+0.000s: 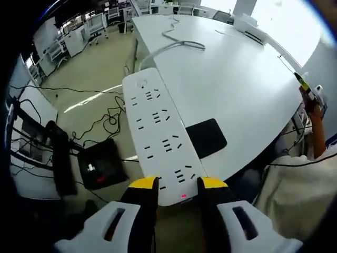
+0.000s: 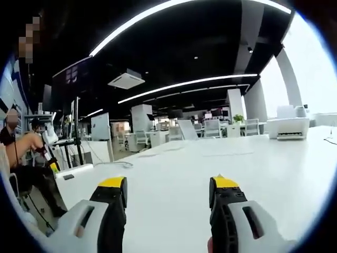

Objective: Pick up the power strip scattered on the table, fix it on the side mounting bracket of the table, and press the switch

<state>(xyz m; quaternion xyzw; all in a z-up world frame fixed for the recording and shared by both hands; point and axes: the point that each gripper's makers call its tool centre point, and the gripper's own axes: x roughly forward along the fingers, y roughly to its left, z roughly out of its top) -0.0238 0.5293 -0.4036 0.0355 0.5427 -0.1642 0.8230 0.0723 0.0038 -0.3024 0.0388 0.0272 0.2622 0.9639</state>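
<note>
Left claw [image 1: 178, 183] grips the power strip [image 1: 158, 134] at the bench [image 1: 231, 79] edge; right claw [image 2: 168, 187] gapes above bare bench

The power strip [image 1: 158, 134] looks like smooth white plastic with a faint sheen, and its cord [image 1: 174, 45] has a smooth, rubbery-looking grey-white sheath. The table [image 1: 237, 79] has a smooth, matt white top, with a flat black pad [image 1: 206, 138] of dull finish lying on it. The left gripper [image 1: 179, 184] and the right gripper [image 2: 168, 188] have white, smooth plastic-looking bodies, black jaws and yellow tips of a matt look, and the floor [image 1: 89, 68] is smooth and slightly glossy.
</note>
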